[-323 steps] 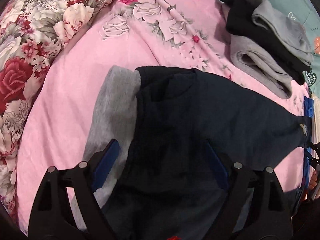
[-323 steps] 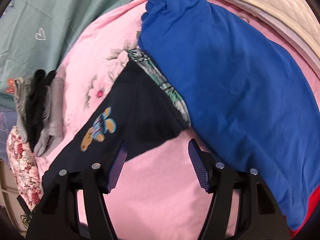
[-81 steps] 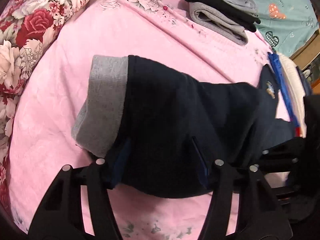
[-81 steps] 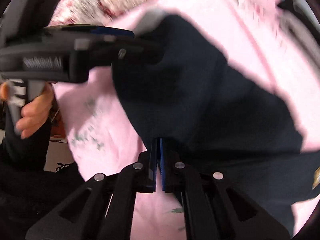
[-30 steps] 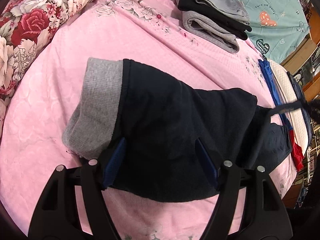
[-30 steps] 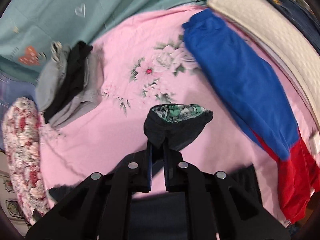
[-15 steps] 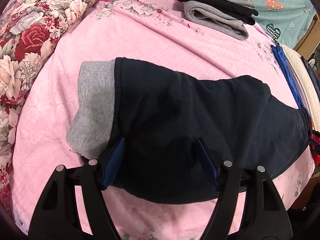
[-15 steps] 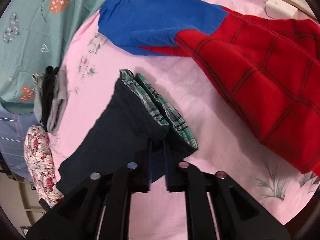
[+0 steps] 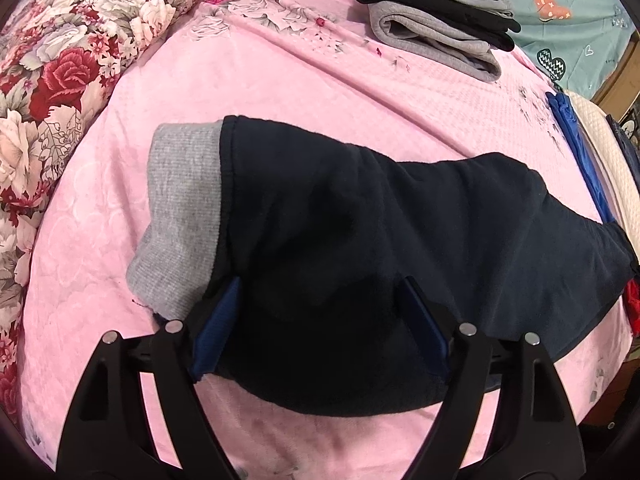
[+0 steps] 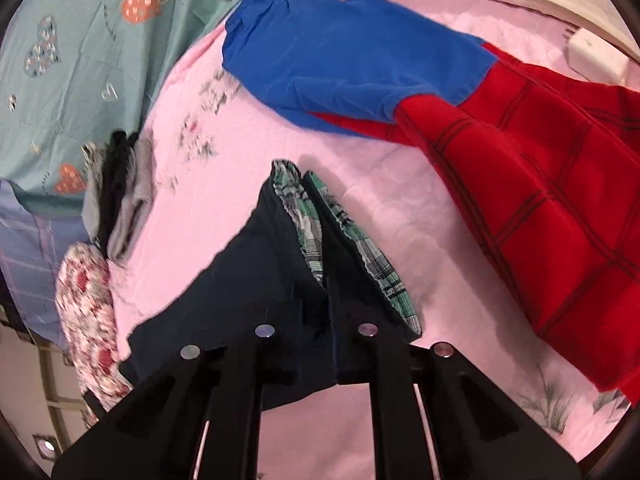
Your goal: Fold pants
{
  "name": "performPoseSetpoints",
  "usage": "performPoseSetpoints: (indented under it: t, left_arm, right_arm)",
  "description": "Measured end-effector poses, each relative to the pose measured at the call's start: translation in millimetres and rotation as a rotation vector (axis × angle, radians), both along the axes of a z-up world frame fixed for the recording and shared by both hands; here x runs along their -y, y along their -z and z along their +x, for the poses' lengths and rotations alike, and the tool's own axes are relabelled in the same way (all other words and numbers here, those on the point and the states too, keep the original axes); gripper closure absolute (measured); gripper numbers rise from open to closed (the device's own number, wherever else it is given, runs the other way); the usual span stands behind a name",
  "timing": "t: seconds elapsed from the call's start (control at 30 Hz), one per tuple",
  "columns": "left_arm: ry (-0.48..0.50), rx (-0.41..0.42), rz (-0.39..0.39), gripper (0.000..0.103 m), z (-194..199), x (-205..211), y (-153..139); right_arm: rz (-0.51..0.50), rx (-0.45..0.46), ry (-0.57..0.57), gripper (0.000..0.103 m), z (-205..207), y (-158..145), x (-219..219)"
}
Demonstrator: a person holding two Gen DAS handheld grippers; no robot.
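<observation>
Dark navy pants (image 9: 360, 216) with grey ribbed cuffs (image 9: 180, 216) lie lengthwise across the pink bedspread (image 9: 240, 68), cuffs at the left. My left gripper (image 9: 320, 316) is open, its blue-padded fingers (image 9: 216, 320) straddling the leg fabric near the cuffs. In the right wrist view my right gripper (image 10: 320, 300) is shut on the pants' waist end (image 10: 256, 276), where the green plaid lining (image 10: 312, 232) shows at the waistband. The fingertips are buried in the fabric.
A stack of folded grey and black clothes (image 9: 436, 20) sits at the far side, and it also shows in the right wrist view (image 10: 116, 196). A floral quilt (image 9: 52, 72) lies on the left. A blue and red garment (image 10: 440, 112) lies to the right of the waist.
The right gripper has carried the waist end out to the right and down, so the pants are stretched out long on the bed. The left gripper has stayed open over the cuff end.
</observation>
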State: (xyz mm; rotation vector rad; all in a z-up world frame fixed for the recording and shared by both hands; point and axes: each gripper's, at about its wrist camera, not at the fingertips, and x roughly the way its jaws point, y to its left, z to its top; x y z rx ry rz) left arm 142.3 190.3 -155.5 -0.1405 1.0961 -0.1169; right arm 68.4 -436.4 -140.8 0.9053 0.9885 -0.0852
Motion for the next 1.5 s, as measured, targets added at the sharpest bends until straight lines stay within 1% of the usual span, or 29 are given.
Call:
performPoseSetpoints:
  t: [0.07,0.13,0.17,0.23,0.27,0.33,0.37,0.43,0.47,0.53,0.57,0.6,0.63,0.67,0.7,0.77,0.8,0.83,0.87,0.93,0.97,1.0,1.03,1.17,1.3,1.4,1.43,1.47,1.5]
  left_arm:
    - [0.005,-0.008,-0.037,0.022,1,-6,-1]
    - [0.012,-0.01,-0.08,0.022,1,-11,-1]
    - [0.018,-0.007,-0.088,0.022,1,-12,-1]
    - [0.026,0.001,-0.089,0.022,-1,-13,-1]
    - [0.028,0.003,-0.085,0.022,-2,-12,-1]
    - [0.025,0.002,-0.07,0.022,-3,-10,-2]
    - [0.017,0.005,-0.067,0.022,-4,-9,-5]
    - [0.008,0.016,-0.061,0.024,-7,-8,-13]
    - [0.006,0.024,-0.056,0.024,-9,-7,-17]
    - [0.014,0.061,-0.073,0.025,-15,-4,-32]
    - [0.022,0.075,-0.086,0.025,-17,-1,-37]
    - [0.038,0.097,-0.101,0.025,-20,5,-44]
    - [0.061,0.118,-0.117,0.024,-21,15,-51]
    - [0.082,0.128,-0.129,0.024,-21,24,-55]
    - [0.105,0.132,-0.137,0.024,-20,34,-57]
    - [0.145,0.122,-0.135,0.024,-16,56,-55]
    - [0.17,0.101,-0.126,0.024,-11,70,-48]
    - [0.183,0.077,-0.115,0.024,-8,78,-40]
    - [0.192,0.048,-0.096,0.024,-4,86,-31]
    - [0.193,-0.038,-0.047,0.025,0,95,-6]
    - [0.19,-0.05,-0.029,0.024,-2,96,0]
    - [0.193,-0.027,0.002,0.024,-8,99,-1]
    - [0.195,-0.024,0.023,0.024,-12,101,-1]
    - [0.192,-0.003,0.095,0.023,-26,108,1]
    - [0.195,0.006,0.086,0.023,-26,103,1]
    - [0.207,0.008,0.081,0.023,-26,100,0]
    - [0.21,0.013,0.082,0.022,-26,100,1]
    - [0.21,0.017,0.082,0.022,-27,101,0]
    - [0.208,0.017,0.081,0.022,-26,102,0]
  right_arm:
    - [0.032,0.033,0.026,0.093,-13,-8,5]
    - [0.027,0.045,0.04,0.093,-24,-14,7]
    - [0.019,0.04,0.044,0.093,-31,-15,8]
    - [0.025,0.017,0.044,0.093,-34,-8,10]
    - [0.035,-0.016,0.051,0.093,-34,2,11]
    - [0.021,-0.099,0.034,0.091,-28,21,10]
    - [0.011,-0.102,0.027,0.093,-27,24,9]
    - [-0.044,-0.131,0.003,0.086,-25,13,4]
    - [-0.131,-0.161,0.006,0.076,-24,-1,1]
    - [-0.318,-0.149,0.005,0.07,-24,-34,-10]
    - [-0.37,-0.138,-0.004,0.064,-23,-46,-15]
    - [-0.414,-0.113,-0.021,0.061,-21,-60,-23]
    - [-0.426,-0.064,-0.062,0.06,-14,-77,-37]
    - [-0.414,-0.034,-0.098,0.06,-8,-82,-46]
    - [-0.389,-0.001,-0.159,0.06,2,-87,-63]
    - [-0.323,0.048,-0.34,0.06,33,-91,-112]
    - [-0.295,0.06,-0.436,0.06,49,-90,-140]
    - [-0.264,0.067,-0.557,0.06,71,-87,-179]
    - [-0.249,0.072,-0.627,0.06,83,-84,-205]
    - [-0.237,0.087,-0.812,0.06,118,-77,-273]
    - [-0.239,0.084,-0.856,0.06,128,-74,-292]
    - [-0.241,0.071,-0.917,0.06,144,-68,-318]
    - [-0.249,0.053,-0.982,0.06,160,-60,-347]
    - [-0.327,-0.005,-1.1,0.06,199,-34,-411]
    - [-0.325,-0.057,-1.175,0.06,212,-15,-437]
    - [-0.352,-0.104,-1.203,0.061,209,-3,-441]
    - [-0.348,-0.105,-1.21,0.066,208,-2,-441]
    - [-0.346,-0.09,-1.225,0.078,203,-1,-441]
    - [-0.358,-0.075,-1.225,0.083,200,-2,-440]
